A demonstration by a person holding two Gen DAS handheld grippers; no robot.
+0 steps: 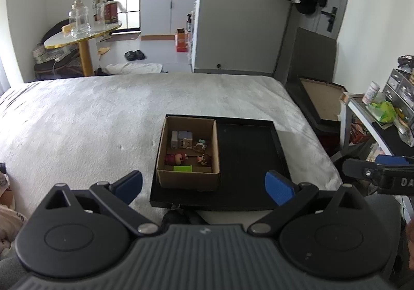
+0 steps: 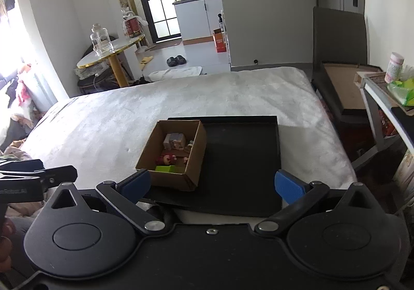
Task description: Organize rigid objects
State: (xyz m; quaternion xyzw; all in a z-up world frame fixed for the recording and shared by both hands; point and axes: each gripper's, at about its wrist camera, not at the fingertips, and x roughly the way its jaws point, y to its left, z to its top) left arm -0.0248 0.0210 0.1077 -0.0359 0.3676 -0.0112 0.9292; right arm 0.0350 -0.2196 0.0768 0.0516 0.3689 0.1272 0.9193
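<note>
Both fingers (image 1: 280, 188) (image 2: 289, 186) spread empty near cardboard box (image 1: 189, 178) on tray (image 1: 248, 160).

Spread tongs (image 1: 203, 188) face cardboard box (image 1: 188, 177) of, apparently, figurines (image 1: 190, 150).

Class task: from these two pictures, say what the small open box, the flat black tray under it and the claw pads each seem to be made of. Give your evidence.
Small open brown box: corrugated cardboard, matt, with raw cut edges.
Flat black tray: a rigid board or plastic, dull; which one cannot be told.
Blue claw pads: probably rubber or soft plastic, matt and faintly textured.
</note>
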